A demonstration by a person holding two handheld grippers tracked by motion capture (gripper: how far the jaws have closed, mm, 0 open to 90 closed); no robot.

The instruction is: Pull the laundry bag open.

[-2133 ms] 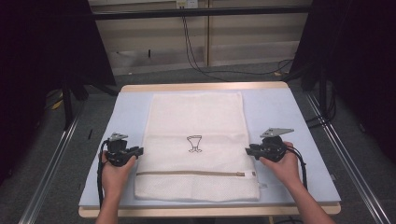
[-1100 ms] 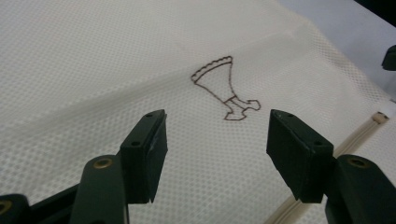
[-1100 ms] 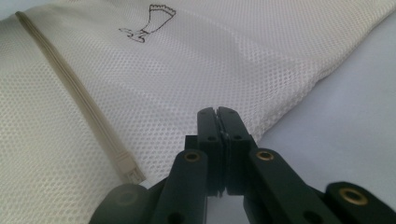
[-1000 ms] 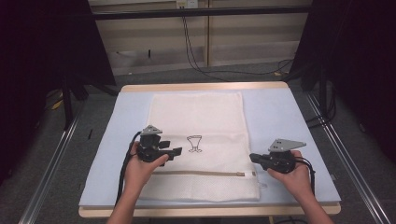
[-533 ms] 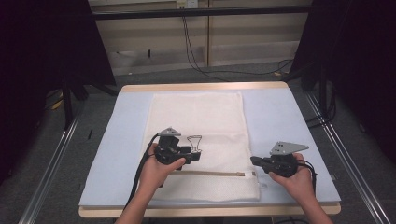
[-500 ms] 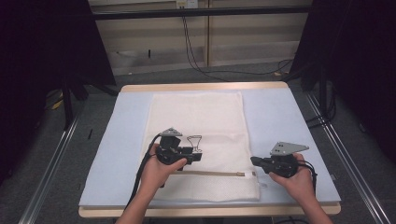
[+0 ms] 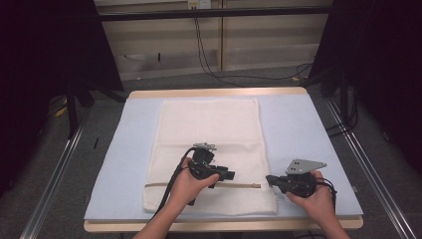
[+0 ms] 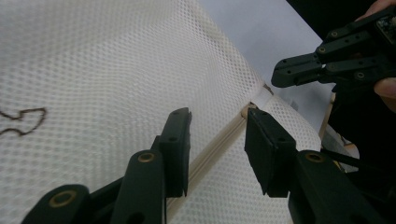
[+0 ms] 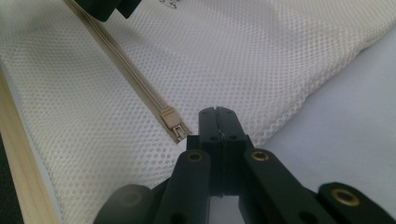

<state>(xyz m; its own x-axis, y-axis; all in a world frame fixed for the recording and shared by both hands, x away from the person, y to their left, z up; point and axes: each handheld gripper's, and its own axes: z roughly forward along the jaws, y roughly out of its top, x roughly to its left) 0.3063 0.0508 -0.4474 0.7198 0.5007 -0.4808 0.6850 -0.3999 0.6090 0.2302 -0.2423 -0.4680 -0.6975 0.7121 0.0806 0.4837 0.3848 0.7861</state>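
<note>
A white mesh bag (image 7: 209, 124) lies flat on the pale blue mat (image 7: 298, 129). A beige zipper (image 7: 244, 185) runs across the bag near its front edge, and its pull (image 9: 173, 123) sits near the right end. My left gripper (image 8: 217, 116) hovers low over the bag and points toward the right. Its jaws have just been closing, still apart, with the zipper (image 8: 219, 144) running between them untouched. My right gripper (image 9: 217, 112) is shut, its tips at the bag's right edge beside the pull. Whether it pinches mesh I cannot tell.
The mat covers a wooden table whose front edge (image 7: 224, 225) runs close to both hands. Bare mat lies left and right of the bag. A small dark printed mark (image 8: 23, 119) sits on the mesh. Cables (image 7: 214, 55) lie on the floor behind the table.
My left hand has moved right across the bag, from its left part to above the zipper near the middle, and its jaws have narrowed. The right gripper stays at the bag's right edge.
</note>
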